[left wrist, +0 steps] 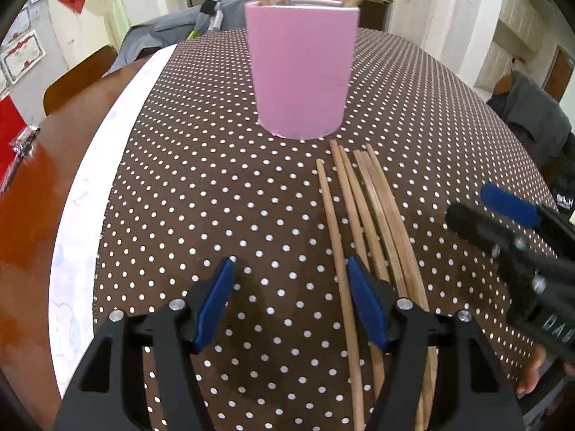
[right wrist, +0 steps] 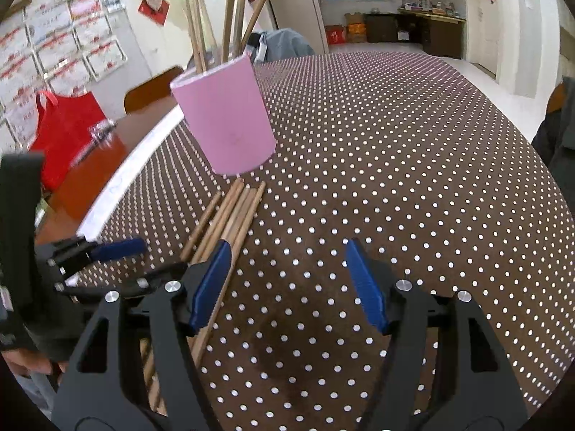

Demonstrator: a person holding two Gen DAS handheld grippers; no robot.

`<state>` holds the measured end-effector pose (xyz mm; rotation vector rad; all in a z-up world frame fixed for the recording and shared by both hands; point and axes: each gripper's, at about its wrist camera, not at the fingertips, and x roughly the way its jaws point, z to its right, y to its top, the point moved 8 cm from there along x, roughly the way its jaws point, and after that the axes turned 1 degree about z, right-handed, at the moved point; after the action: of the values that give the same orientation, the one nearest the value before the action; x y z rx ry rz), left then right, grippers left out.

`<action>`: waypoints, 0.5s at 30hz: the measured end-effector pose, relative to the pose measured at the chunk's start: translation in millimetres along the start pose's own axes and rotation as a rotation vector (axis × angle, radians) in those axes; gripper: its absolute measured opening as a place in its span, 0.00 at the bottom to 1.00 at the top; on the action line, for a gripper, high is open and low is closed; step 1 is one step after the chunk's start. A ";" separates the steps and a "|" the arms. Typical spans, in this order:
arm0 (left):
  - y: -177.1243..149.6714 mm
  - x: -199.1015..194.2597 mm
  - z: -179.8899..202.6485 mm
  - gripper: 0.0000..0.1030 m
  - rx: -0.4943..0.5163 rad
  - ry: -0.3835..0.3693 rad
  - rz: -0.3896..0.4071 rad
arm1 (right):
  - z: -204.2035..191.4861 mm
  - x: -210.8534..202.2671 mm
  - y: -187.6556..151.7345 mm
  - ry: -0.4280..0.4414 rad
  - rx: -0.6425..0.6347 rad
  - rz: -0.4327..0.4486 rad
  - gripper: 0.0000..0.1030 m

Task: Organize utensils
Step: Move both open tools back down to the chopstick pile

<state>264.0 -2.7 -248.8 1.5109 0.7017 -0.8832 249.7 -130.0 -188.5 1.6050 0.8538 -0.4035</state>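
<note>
The brown tablecloth (left wrist: 215,186) with white dots covers most of the table in front of me, with a pale strip along its left edge and bare reddish wood beyond that. On the cloth stands the pink cup (left wrist: 301,72), upright, with several wooden chopsticks sticking out of its top. Just in front of the cup's base lies a loose bundle of chopsticks (left wrist: 363,208), flat on the cloth, side by side and running toward me. My left gripper (left wrist: 289,276) hangs over the near end of them with its jaws spread wide and nothing pinched; one stick passes between the blue pads, the others run under the right finger. My right gripper (right wrist: 287,262) is spread too, holding nothing, with the bundle lying just beside its left finger.
</note>
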 end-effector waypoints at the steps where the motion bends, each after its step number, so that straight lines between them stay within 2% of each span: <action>1: 0.8 -0.6 -2.5 0.56 -0.003 0.003 0.004 | -0.9 1.0 -1.4 -0.005 -0.011 -0.008 0.64; 3: 1.7 -1.7 -8.4 0.44 -0.026 0.006 0.012 | -2.8 3.4 -4.9 -0.015 -0.035 -0.024 0.64; 5: 2.2 -2.9 -14.6 0.39 -0.055 -0.004 0.015 | -6.4 6.4 -7.2 -0.022 -0.055 -0.036 0.64; 9: 2.0 -4.1 -19.4 0.38 -0.077 -0.037 0.025 | -18.4 12.2 -12.0 -0.040 -0.113 -0.063 0.64; 15: 2.2 -3.7 -20.0 0.38 -0.078 -0.041 0.036 | -26.7 19.4 -15.8 -0.080 -0.165 -0.092 0.65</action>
<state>266.7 17.0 -244.1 1.4286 0.6697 -0.8475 246.0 -98.4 -206.6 1.3924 0.8799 -0.4475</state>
